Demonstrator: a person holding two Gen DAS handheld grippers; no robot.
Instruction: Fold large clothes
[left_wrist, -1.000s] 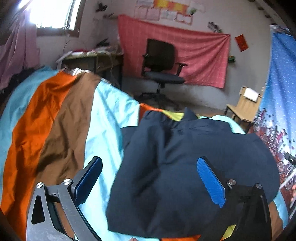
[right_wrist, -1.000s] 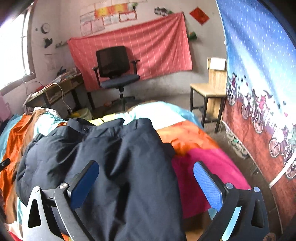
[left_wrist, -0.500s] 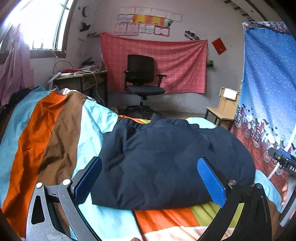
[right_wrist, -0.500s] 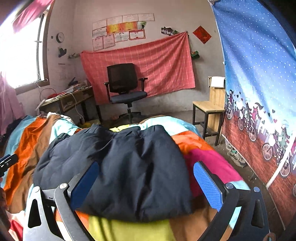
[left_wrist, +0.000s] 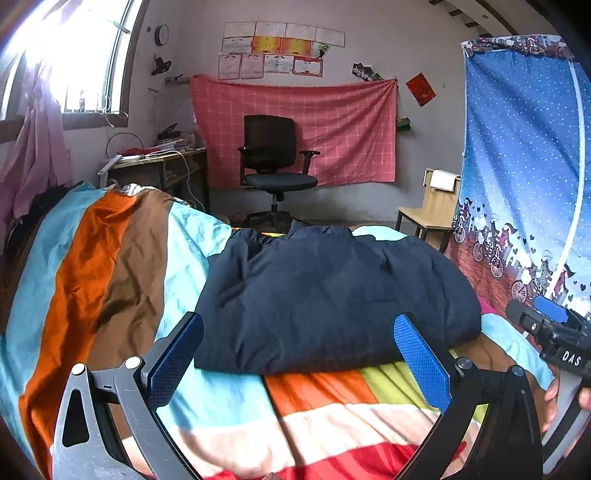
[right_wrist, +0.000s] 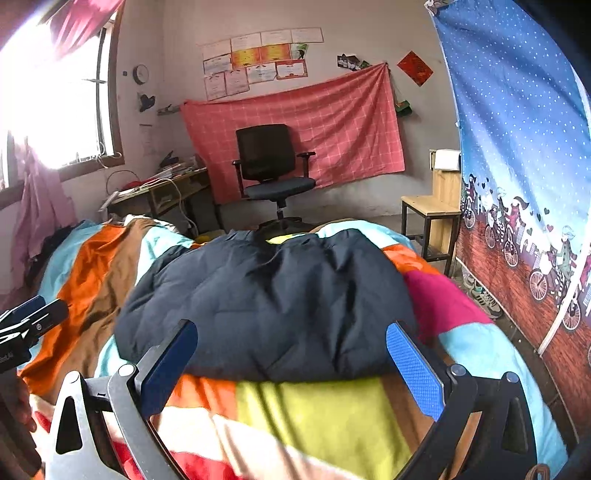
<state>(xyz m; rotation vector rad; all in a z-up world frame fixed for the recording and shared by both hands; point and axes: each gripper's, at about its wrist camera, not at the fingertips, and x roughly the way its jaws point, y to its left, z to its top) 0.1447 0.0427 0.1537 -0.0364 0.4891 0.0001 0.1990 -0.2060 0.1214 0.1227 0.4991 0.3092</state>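
Legible text was scarce. In the left wrist view, white capitals reading "DAS" stood on the black body of the right gripper, which entered at the right edge of the frame; any characters beyond those three ran out of sight. In the right wrist view, the left gripper at the left edge carried a short white marking on its black body, too small and cut off to be read. The row of certificates pinned to the back wall bore printed lines, but none could be made out in either view. The wall clock showed no readable numerals. The red paper square carried no legible characters.
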